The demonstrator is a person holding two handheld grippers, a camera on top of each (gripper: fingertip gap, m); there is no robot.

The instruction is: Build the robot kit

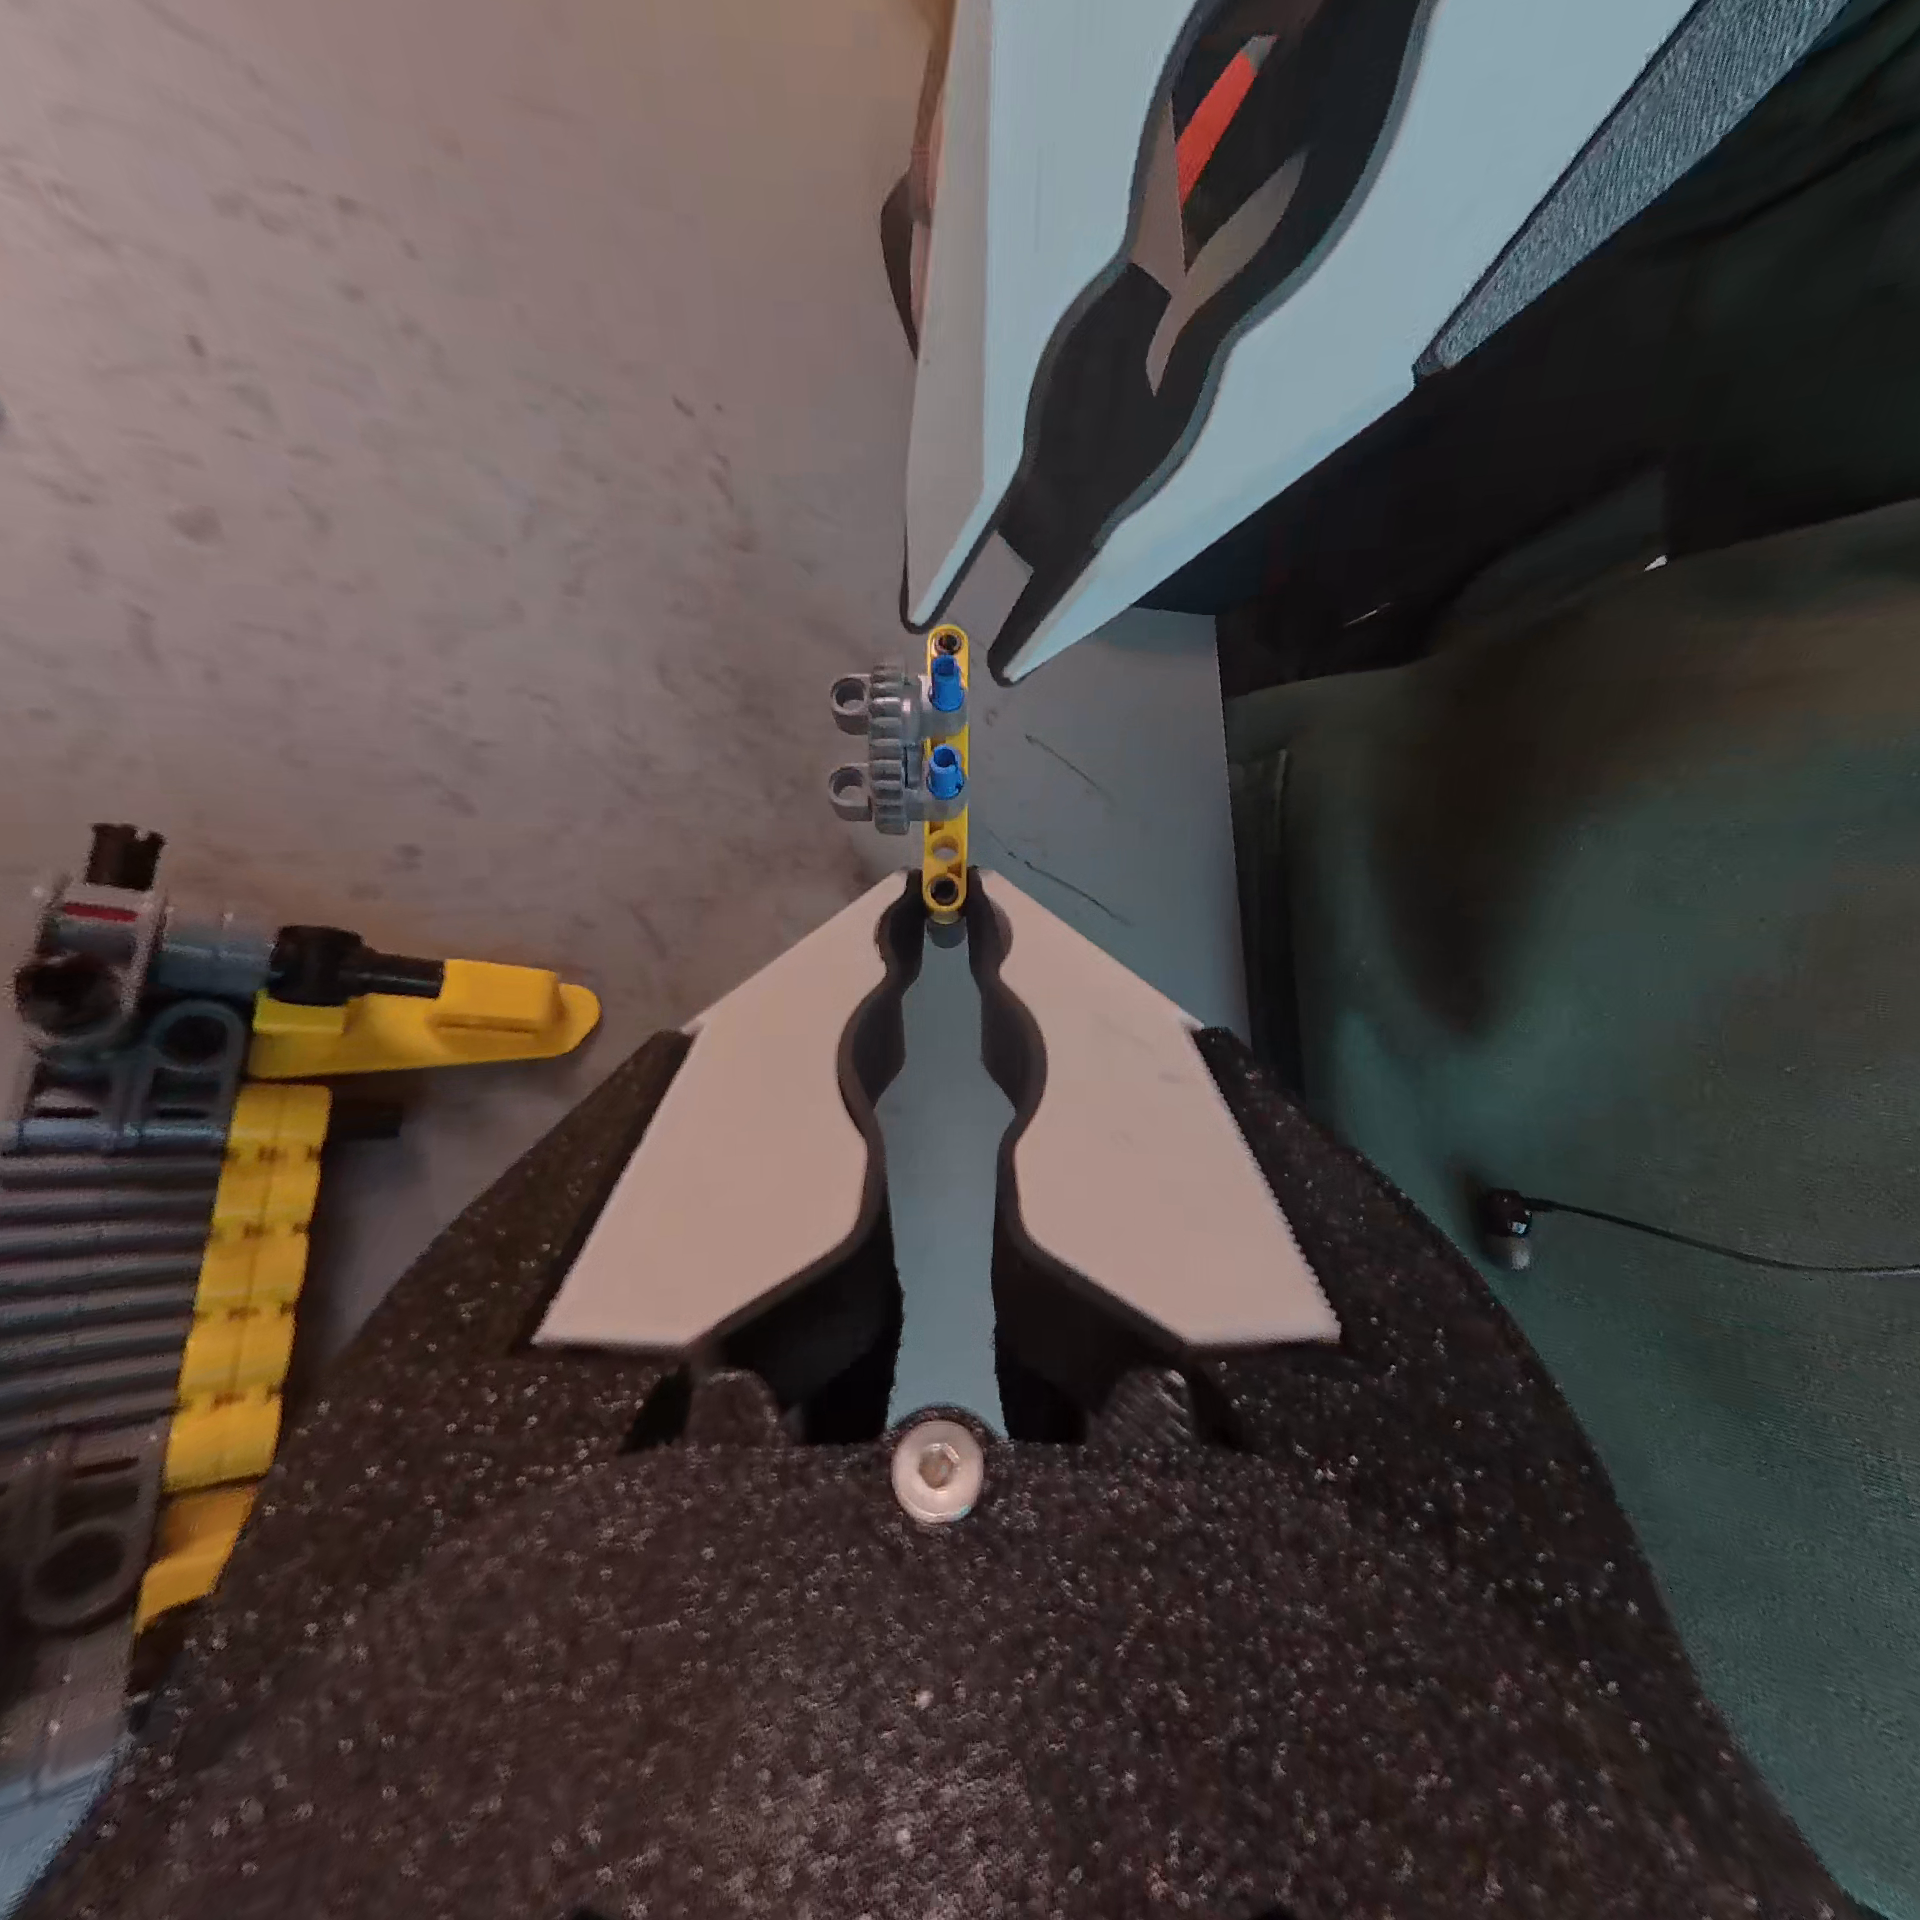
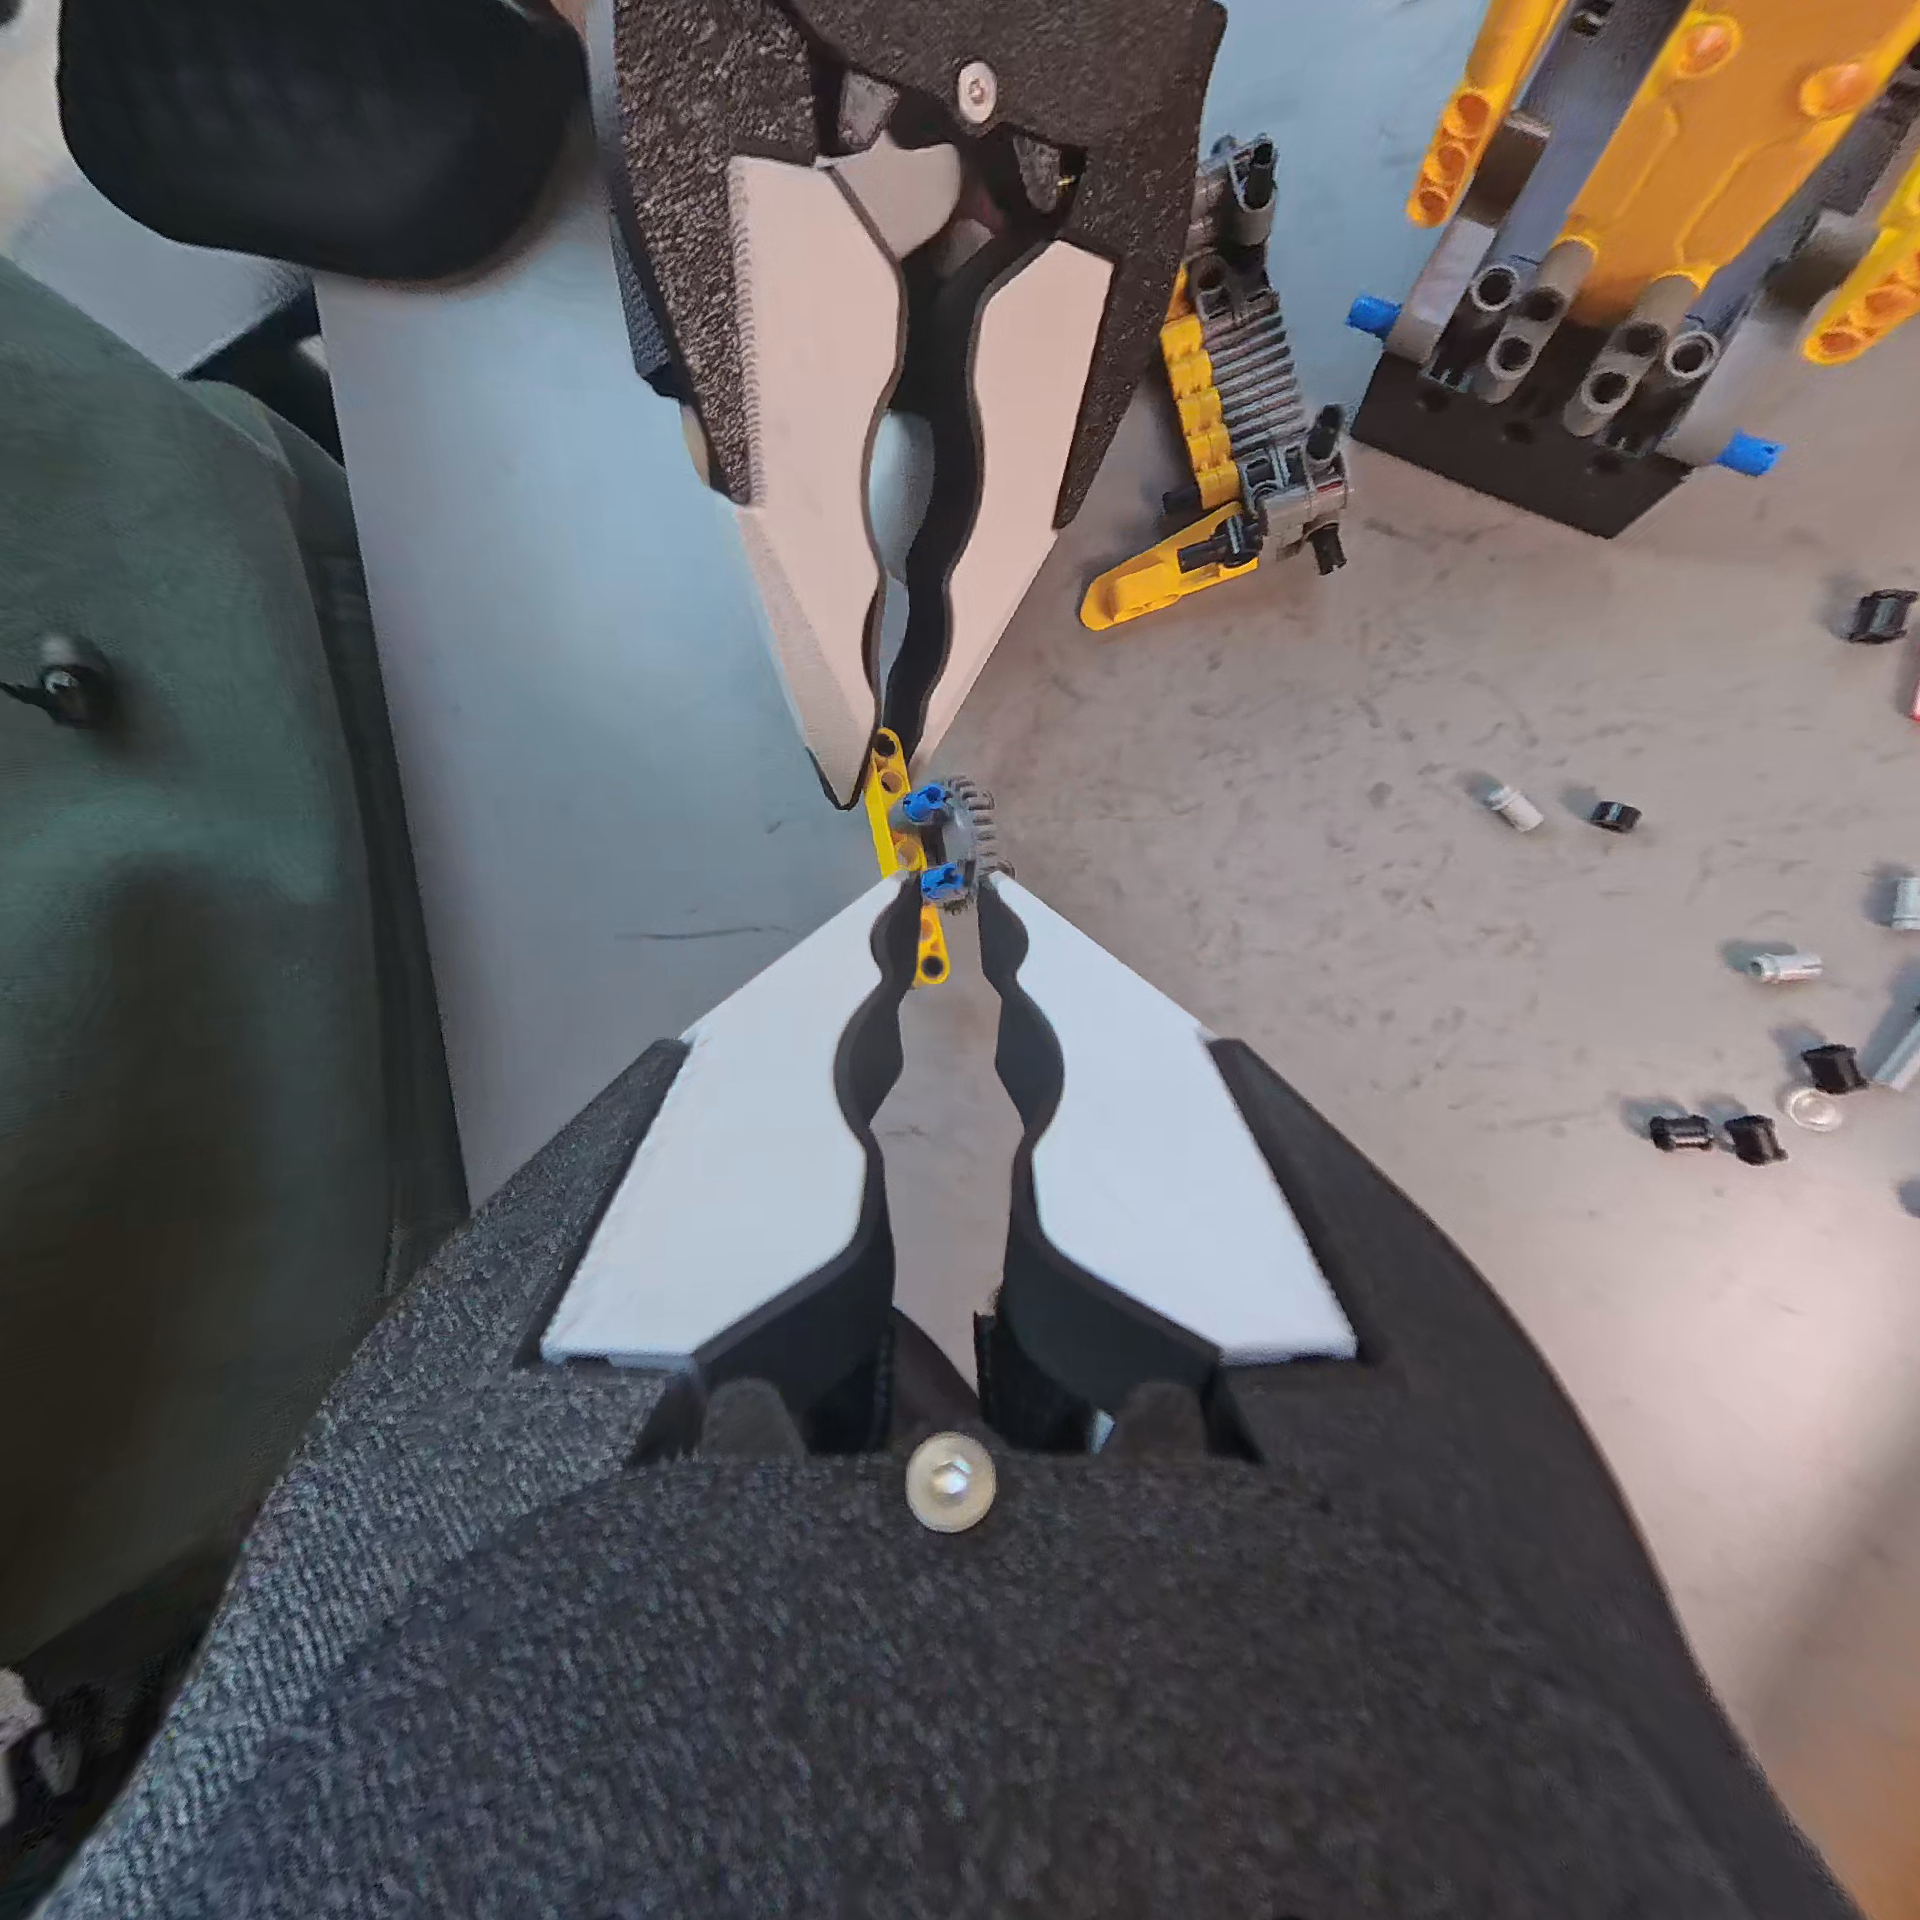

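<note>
Findings run left to right, each placed against the yellow beam (image 1: 948,868) as reference.

Far left of the beam, in the left wrist view, a part-built yellow-and-grey model section (image 1: 239,1143) lies on the desk (image 1: 468,468), well apart from both tools.

At centre, the beam is held in the air above the desk edge. It carries two blue pins (image 1: 943,774). On its left face sit a grey gear (image 1: 888,769) and a grey connector with two round lugs (image 1: 849,694).

The left tool (image 1: 943,909) is clenched on the beam's near end, with the jaws pressed to both faces at the last hole. The right wrist view confirms this from the opposite side.

The right tool (image 2: 940,899) comes in from the beam's far end. Its jaws stand narrowly parted, with the beam end, one pin and the gear's rim between them. Whether they press on anything cannot be told (a gap shows on either side in both views).

To the right of the beam in the left wrist view there is only green fabric (image 1: 1558,1039) with a thin black cable.

In the right wrist view, a larger yellow-and-grey build on a black base (image 2: 1517,457) stands well right of the beam. Small loose black and grey pieces (image 2: 1756,1138) lie scattered on the desk farther right.
</note>
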